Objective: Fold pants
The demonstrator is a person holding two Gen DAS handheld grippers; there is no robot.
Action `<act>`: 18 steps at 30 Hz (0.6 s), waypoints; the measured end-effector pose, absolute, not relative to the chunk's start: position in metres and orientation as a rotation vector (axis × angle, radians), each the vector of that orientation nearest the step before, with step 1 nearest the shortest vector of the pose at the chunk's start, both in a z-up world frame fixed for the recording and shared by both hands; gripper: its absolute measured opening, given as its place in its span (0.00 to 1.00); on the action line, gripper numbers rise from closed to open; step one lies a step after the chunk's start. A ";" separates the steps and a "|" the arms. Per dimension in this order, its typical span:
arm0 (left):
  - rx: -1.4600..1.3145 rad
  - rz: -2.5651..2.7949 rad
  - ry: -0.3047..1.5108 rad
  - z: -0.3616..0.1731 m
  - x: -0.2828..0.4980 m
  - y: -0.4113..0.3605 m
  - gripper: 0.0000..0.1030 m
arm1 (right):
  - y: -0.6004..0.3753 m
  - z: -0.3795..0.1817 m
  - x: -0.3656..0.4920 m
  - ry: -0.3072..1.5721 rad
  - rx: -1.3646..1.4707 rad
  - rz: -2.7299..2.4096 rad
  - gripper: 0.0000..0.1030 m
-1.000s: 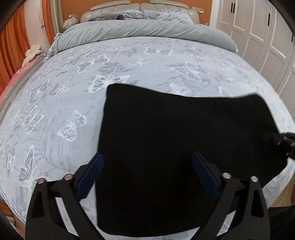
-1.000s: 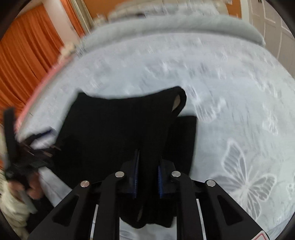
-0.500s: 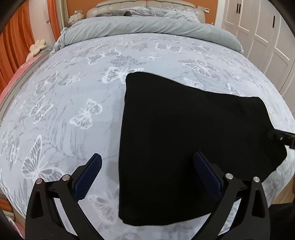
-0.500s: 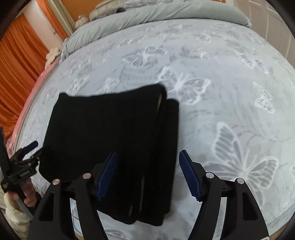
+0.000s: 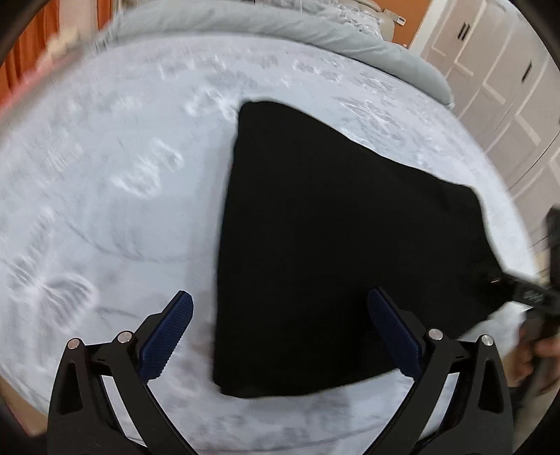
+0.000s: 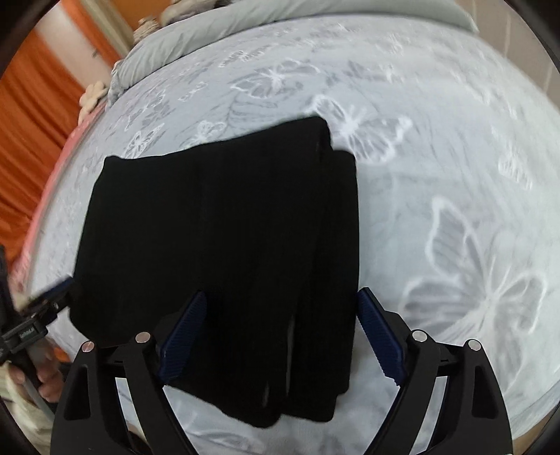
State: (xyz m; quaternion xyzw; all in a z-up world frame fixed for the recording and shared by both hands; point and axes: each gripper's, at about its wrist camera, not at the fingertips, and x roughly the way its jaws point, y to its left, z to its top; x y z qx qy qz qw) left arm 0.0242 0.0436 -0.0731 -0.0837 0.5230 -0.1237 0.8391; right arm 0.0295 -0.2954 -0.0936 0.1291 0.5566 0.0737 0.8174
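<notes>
On the bedspread (image 6: 437, 168) folded black pants (image 6: 224, 245) lie crosswise beneath both wide-spread grippers, right (image 6: 280, 336) just opened.

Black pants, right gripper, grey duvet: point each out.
black pants (image 6: 227, 227): right wrist view, middle of folded stack.
right gripper (image 6: 280, 332): right wrist view, midway between open fingertips.
grey duvet (image 5: 315, 31): left wrist view, rolled edge.

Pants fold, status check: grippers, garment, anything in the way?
Left gripper open. Right gripper open, jaws just opened. Black pants folded flat on bed. Nothing obstructing.
</notes>
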 end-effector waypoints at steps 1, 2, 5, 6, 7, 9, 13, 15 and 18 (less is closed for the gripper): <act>-0.234 -0.302 1.140 -0.077 0.026 0.046 0.95 | -0.300 -0.098 0.028 1.201 0.322 0.165 0.83; -0.302 -0.333 1.182 -0.084 0.028 0.050 0.95 | -0.302 -0.100 0.026 1.210 0.345 0.170 0.83; -0.401 -0.353 1.252 -0.101 0.034 0.059 0.95 | -0.305 -0.106 0.022 1.217 0.413 0.201 0.82; -0.432 -0.363 1.267 -0.106 0.036 0.061 0.95 | -0.304 -0.107 0.022 1.210 0.415 0.208 0.78; -0.446 -0.371 1.261 -0.106 0.038 0.061 0.95 | -0.302 -0.106 0.021 1.191 0.415 0.235 0.65; -0.437 -0.392 1.251 -0.103 0.040 0.059 0.68 | -0.301 -0.102 0.020 1.169 0.437 0.252 0.43; -0.469 -0.419 1.183 -0.075 0.037 0.070 0.24 | -0.292 -0.061 0.013 1.058 0.447 0.343 0.32; -0.480 -0.424 1.100 -0.048 0.030 0.087 0.20 | -0.281 -0.038 0.009 1.000 0.425 0.398 0.32; -0.455 -0.391 1.072 -0.034 0.022 0.107 0.22 | -0.264 -0.035 0.006 1.006 0.376 0.434 0.36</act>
